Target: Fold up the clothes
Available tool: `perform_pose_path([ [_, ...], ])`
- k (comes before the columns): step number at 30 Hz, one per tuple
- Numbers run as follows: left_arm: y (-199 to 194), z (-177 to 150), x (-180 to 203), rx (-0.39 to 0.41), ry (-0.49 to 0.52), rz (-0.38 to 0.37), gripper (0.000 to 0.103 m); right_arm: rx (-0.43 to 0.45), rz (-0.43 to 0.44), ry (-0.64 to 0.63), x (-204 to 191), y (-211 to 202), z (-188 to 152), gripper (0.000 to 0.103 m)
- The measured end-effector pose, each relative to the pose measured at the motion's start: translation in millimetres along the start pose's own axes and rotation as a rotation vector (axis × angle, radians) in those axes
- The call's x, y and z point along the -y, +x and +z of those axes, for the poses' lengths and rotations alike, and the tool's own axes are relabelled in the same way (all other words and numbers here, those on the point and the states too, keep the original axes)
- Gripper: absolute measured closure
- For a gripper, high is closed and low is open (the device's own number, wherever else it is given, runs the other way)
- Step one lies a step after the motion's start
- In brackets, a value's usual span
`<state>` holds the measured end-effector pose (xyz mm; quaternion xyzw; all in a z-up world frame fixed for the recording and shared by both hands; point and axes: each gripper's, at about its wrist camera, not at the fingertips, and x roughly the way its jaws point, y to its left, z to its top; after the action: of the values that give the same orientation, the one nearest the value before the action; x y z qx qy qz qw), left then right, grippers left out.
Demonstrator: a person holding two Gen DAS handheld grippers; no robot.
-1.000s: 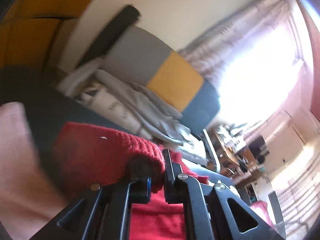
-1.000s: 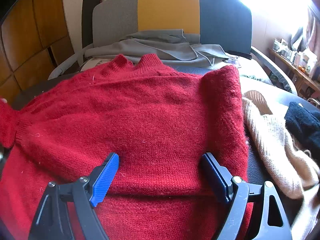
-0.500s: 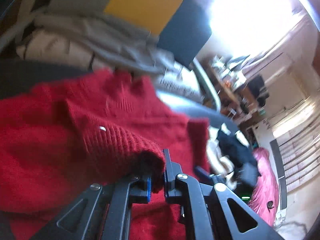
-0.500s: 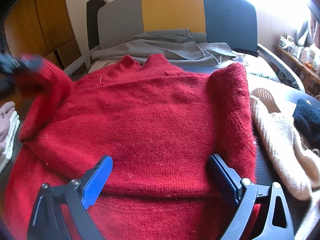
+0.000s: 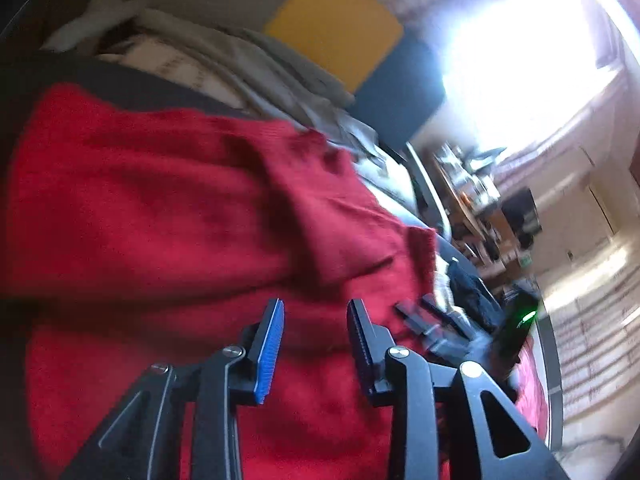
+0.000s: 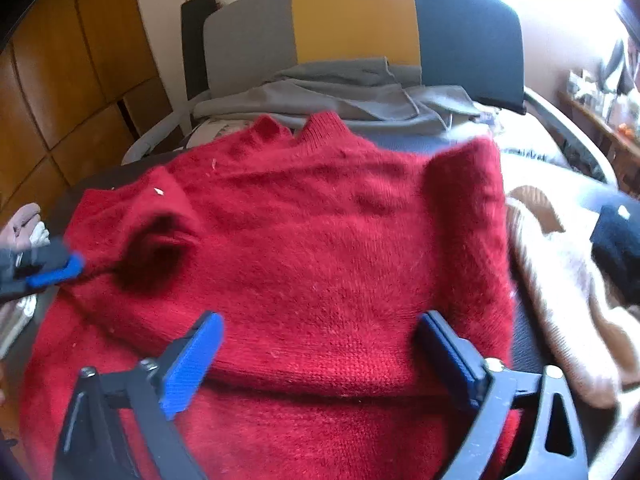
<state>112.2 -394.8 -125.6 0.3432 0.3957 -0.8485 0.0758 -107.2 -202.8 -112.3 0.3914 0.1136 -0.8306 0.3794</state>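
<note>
A red knitted sweater (image 6: 320, 248) lies flat on the dark bed, neck toward the headboard, both sleeves folded in over the body. The left sleeve cuff (image 6: 160, 240) rests on the chest with its opening showing. My right gripper (image 6: 320, 344) is wide open and empty, hovering over the sweater's lower half. My left gripper (image 5: 316, 332) is open and empty just above the sweater (image 5: 160, 208); it shows in the right wrist view at the left edge (image 6: 44, 268), beside the cuff. The right gripper appears blurred in the left wrist view (image 5: 436, 328).
A grey garment (image 6: 340, 96) lies heaped against the grey, yellow and dark blue headboard (image 6: 352, 16). A cream knit (image 6: 560, 292) and a dark navy garment (image 6: 620, 248) lie right of the sweater. Wooden wardrobe panels (image 6: 60, 80) stand at left. A cluttered shelf (image 5: 472, 184) stands by the bright window.
My left gripper carried the left sleeve cuff across onto the sweater's body, then opened and let it go. My right gripper stayed open over the lower half.
</note>
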Motion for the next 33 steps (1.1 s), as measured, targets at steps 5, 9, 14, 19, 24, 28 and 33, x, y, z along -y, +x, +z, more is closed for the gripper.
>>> perform_pose_path([
  [5, -16.0, -26.3, -39.6, 0.04, -0.007, 0.083, 0.07, 0.056, -0.027, -0.221, -52.9, -11.3, 17.3, 0.019],
  [9, -20.0, -39.5, -53.2, 0.066, 0.02, 0.064, 0.07, 0.073, -0.1, -0.438, -89.8, 2.6, 25.8, 0.018],
  [14, -17.9, -43.9, -59.9, 0.083, 0.012, 0.026, 0.07, -0.004, -0.09, -0.581, -108.9, 35.0, 39.6, 0.018],
  [19, -19.3, -45.3, -69.8, 0.095, -0.03, -0.023, 0.073, -0.092, 0.0, -0.486, -103.2, 44.3, 62.4, 0.084],
  [24, -21.0, -47.6, -70.4, 0.1, -0.031, -0.028, 0.073, -0.187, 0.114, -0.335, -92.6, 47.5, 86.7, 0.088],
  [28, -24.8, -47.0, -70.5, 0.082, -0.045, -0.04, 0.071, -0.096, 0.301, -0.064, -60.7, 5.5, 117.4, 0.093],
  [33, -33.5, -44.0, -75.6, 0.066, -0.138, -0.142, 0.068, 0.043, 0.392, 0.22, -2.3, -41.9, 123.0, 0.093],
])
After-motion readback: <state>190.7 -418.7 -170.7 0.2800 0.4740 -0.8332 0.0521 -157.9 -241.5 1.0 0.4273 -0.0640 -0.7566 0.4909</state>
